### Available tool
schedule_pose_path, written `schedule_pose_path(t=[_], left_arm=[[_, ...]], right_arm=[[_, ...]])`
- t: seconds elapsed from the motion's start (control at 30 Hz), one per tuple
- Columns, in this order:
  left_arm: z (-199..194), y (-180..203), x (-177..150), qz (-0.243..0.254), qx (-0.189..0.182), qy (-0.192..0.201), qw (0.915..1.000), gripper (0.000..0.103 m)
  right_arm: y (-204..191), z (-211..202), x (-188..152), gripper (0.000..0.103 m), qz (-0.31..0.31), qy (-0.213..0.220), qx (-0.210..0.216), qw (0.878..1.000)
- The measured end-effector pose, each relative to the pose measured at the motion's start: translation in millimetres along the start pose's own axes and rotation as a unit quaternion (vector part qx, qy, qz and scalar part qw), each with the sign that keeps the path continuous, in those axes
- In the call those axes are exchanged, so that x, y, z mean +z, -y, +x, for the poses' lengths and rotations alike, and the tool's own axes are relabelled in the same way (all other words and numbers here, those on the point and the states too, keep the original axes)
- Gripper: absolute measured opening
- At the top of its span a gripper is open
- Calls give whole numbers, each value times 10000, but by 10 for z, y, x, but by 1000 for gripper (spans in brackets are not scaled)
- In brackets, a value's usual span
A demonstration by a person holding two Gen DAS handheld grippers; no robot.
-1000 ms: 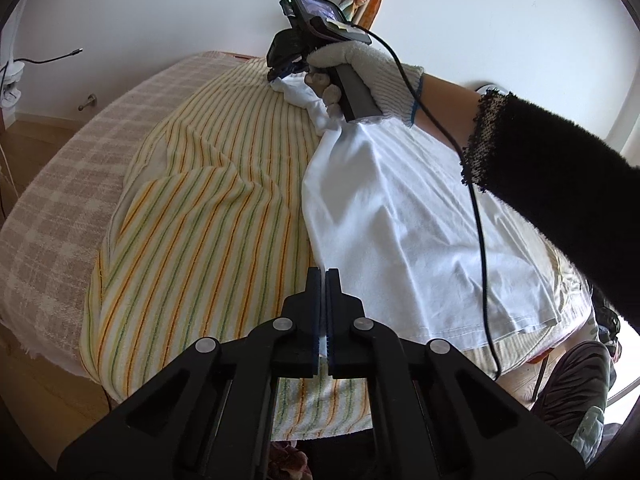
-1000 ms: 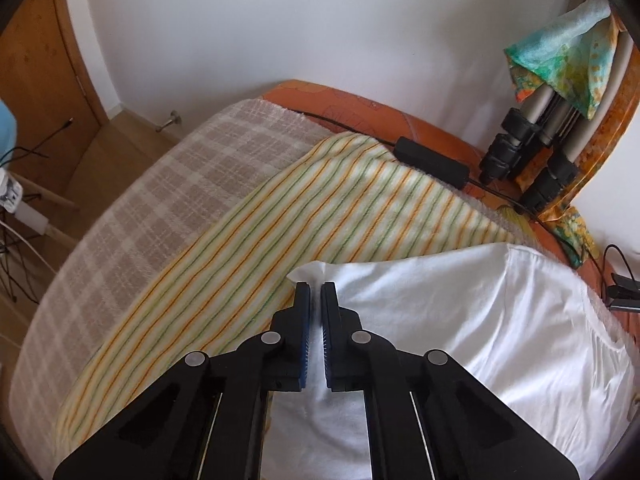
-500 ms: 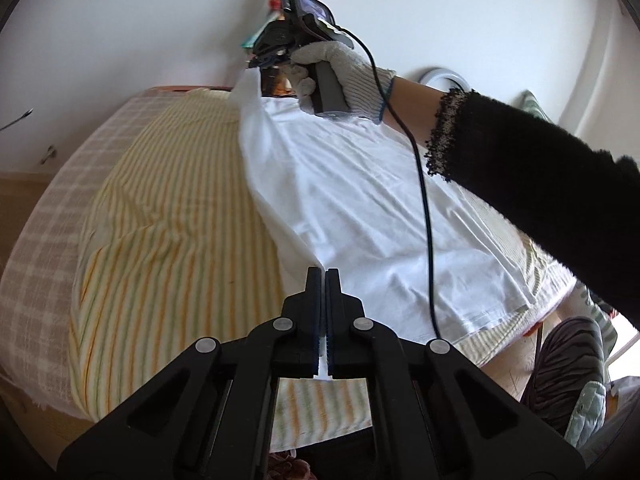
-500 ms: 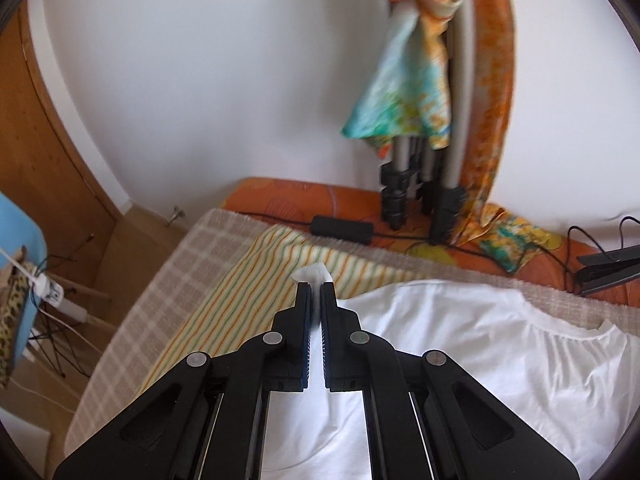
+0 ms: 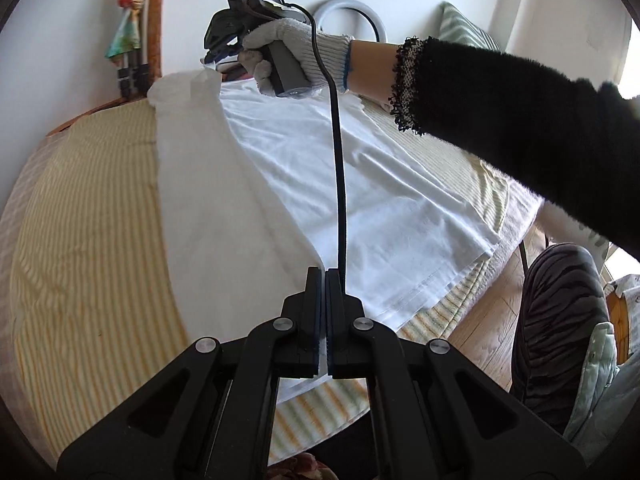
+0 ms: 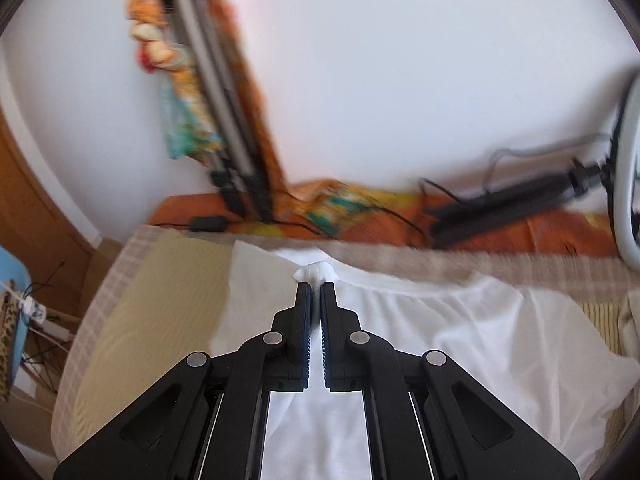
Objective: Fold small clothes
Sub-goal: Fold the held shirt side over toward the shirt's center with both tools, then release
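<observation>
A white T-shirt (image 5: 384,200) lies on a yellow striped cloth (image 5: 80,240) over a bed. My left gripper (image 5: 324,276) is shut on the shirt's near left edge and holds it lifted. My right gripper (image 6: 316,288) is shut on the shirt's (image 6: 440,328) far left corner near the collar; in the left wrist view it (image 5: 220,46) is at the far end, held by a gloved hand. The lifted left side of the shirt hangs as a flap (image 5: 208,200) between the two grippers, over the rest of the shirt.
A tripod with colourful cloth (image 6: 208,92) leans on the wall behind the bed. A ring light (image 5: 348,16) and a black stand (image 6: 508,200) are at the far right. A cable (image 5: 340,184) hangs from the right gripper. Wooden floor (image 5: 492,320) is at the bed's right.
Both grippers have lifted the shirt's left edge higher and carried it to the right over the shirt. The right wrist view is now blurred by motion.
</observation>
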State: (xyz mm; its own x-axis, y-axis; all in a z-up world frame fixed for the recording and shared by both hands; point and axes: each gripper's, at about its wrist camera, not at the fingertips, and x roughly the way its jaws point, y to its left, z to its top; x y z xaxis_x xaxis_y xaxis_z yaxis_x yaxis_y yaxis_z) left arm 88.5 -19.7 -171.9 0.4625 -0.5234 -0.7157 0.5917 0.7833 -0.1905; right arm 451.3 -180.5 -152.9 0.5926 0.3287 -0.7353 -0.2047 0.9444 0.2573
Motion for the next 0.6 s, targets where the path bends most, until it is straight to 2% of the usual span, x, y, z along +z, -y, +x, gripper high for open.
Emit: schedule_pose_path(t=[0.13,0.3,0.37,0.5,0.6], left_arm=[[121,61,45,25,-46,-108,9999,0],[179,148,76,171,-12,-241,9996,0],[163,193,87,252,93,-266,9993,0],[71,280,85,336,102,-235,9991,3],[-99,281,77,347,143,-221,9991,8]], right_arm=[[111,140,-72,3,-156,-191,-240,9994],[163,306,-106,5,-289,-387,-330,9983],[165,292,-103,11,-278,-407,-334,9982],[212,60,-111,34,-343,-184,-432,9983],[311,-216,-102,35,-212,-54,-367,9991]])
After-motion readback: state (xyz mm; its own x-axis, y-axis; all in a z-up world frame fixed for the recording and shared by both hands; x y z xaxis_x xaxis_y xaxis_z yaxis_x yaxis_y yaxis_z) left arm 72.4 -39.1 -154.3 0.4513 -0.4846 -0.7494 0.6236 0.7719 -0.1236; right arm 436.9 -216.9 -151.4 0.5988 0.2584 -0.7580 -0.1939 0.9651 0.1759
